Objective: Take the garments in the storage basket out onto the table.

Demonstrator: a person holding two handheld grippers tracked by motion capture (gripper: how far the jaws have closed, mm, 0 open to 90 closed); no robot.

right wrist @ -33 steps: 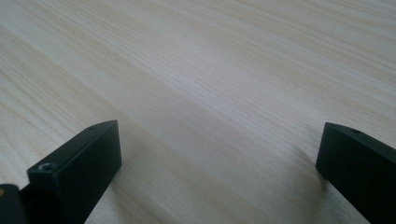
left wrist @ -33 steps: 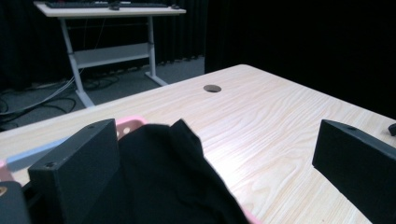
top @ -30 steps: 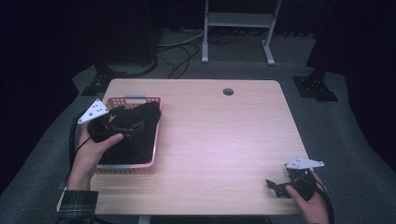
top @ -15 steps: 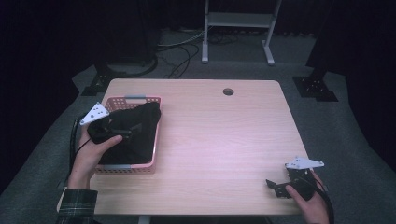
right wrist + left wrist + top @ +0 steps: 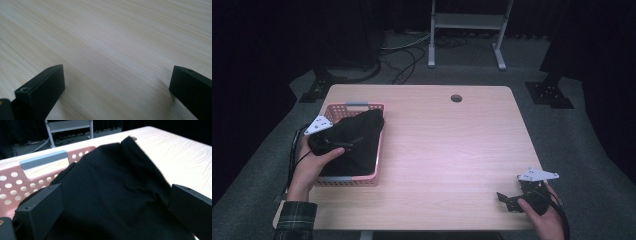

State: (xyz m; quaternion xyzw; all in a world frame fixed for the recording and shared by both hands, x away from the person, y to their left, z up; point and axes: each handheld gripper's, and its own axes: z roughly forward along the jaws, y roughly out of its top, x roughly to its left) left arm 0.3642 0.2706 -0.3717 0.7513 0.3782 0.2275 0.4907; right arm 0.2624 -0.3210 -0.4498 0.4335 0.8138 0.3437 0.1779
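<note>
One black garment (image 5: 354, 142) lies heaped in the pink basket (image 5: 357, 106) at the surface's (image 5: 452, 150) left, the left gripper (image 5: 117, 202) spread-fingered over it, seemingly to grab, while the right gripper (image 5: 117, 82) rests open, idle.

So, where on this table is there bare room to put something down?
The table is bare from the pink basket across to the right gripper, and up to the cable hole. The crowded part is the left edge: black cloth fills the basket, with the left gripper over it.
</note>
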